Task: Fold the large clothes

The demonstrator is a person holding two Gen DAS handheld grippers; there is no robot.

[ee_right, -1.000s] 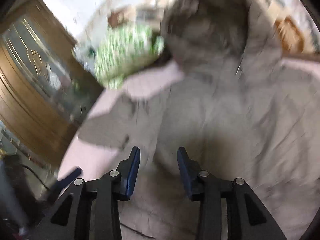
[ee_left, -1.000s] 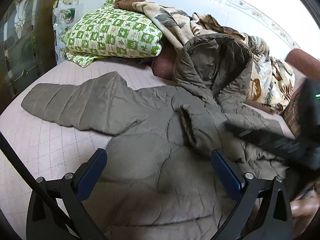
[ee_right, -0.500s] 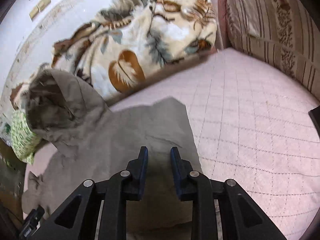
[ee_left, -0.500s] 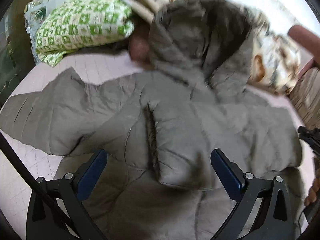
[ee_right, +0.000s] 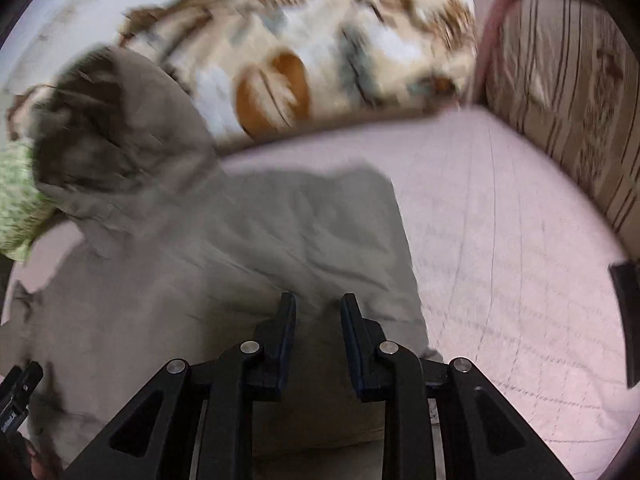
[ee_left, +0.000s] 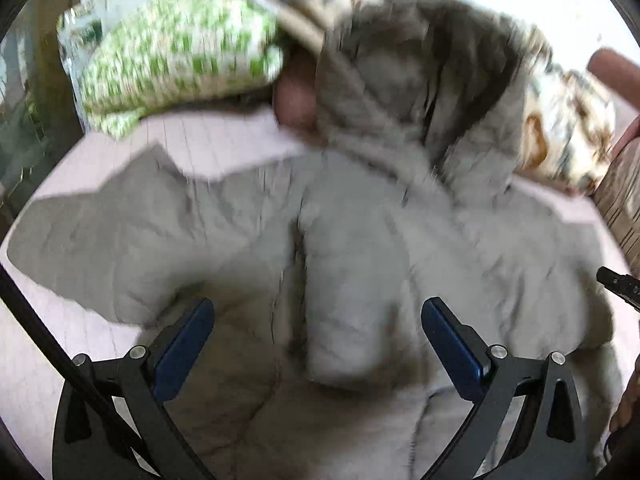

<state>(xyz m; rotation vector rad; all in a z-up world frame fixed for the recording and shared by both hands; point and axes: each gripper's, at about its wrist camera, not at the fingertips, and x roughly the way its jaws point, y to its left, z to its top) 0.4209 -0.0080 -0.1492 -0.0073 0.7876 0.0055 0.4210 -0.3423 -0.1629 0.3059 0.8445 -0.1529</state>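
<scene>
A grey-green padded hooded jacket (ee_left: 360,240) lies front up on the bed, hood (ee_left: 400,80) toward the pillows. One sleeve (ee_left: 100,240) stretches out to the left; a folded part (ee_left: 352,300) lies over the chest. My left gripper (ee_left: 316,304) hovers open and wide above the jacket's middle. My right gripper (ee_right: 318,298) hangs over the jacket's (ee_right: 280,240) right part near its edge. Its jaws stand a narrow gap apart, with no cloth pinched between them. Both views are blurred.
The bed has a pink quilted cover (ee_right: 500,260). A green checked pillow (ee_left: 180,52) and a leaf-patterned blanket (ee_right: 340,52) lie behind the hood. A striped cushion (ee_right: 568,100) bounds the right side. The right gripper's tip (ee_left: 618,284) shows at the left wrist view's right edge.
My right gripper swung from the jacket's left side to its right part and its jaws narrowed. The left gripper moved in closer over the jacket and stayed open.
</scene>
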